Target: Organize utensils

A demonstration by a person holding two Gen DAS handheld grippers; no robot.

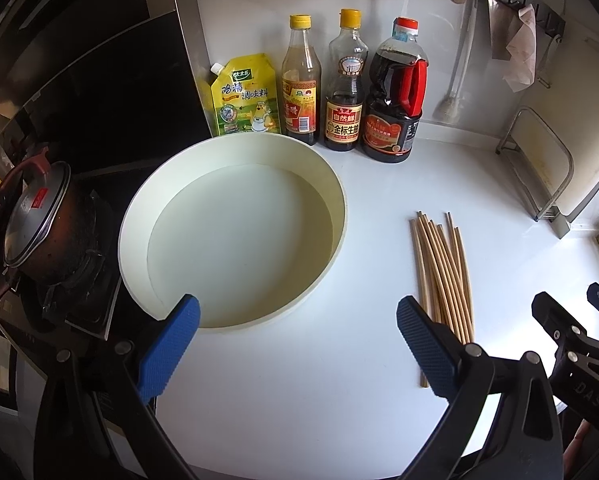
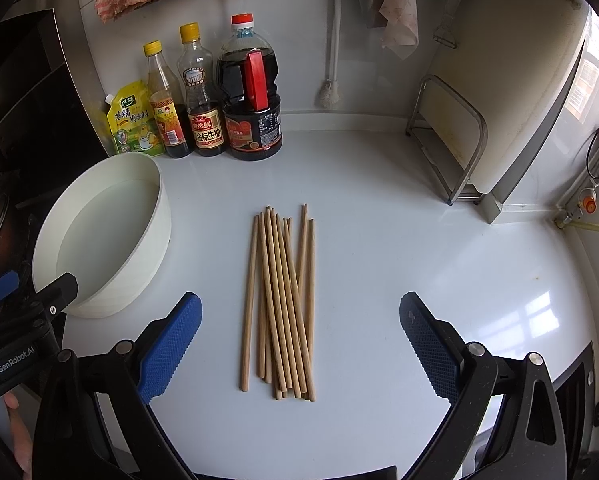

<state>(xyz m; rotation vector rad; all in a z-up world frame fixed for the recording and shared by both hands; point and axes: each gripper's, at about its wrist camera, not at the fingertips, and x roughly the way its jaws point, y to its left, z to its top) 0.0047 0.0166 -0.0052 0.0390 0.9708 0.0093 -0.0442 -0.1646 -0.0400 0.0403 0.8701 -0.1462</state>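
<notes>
- Lying loose at the centre of the right wrist view, the bundle of wooden chopsticks [image 2: 281,304] rests on the white counter [image 2: 399,240].
- Right gripper [image 2: 300,338] hangs spread wide, holding nothing.
- Left gripper [image 1: 298,340] gapes wide too, before the white round basin [image 1: 235,232], centre frame.
- Sauce bottles [image 1: 341,92] line the upper wall.

Sunlit white counter [image 2: 379,200], white walls

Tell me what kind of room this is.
A home kitchen, most likely. A lidded pot sits on a stove at the left, sauce bottles line the back wall, and a brush hangs from a rail above the white counter holding chopsticks.
</notes>
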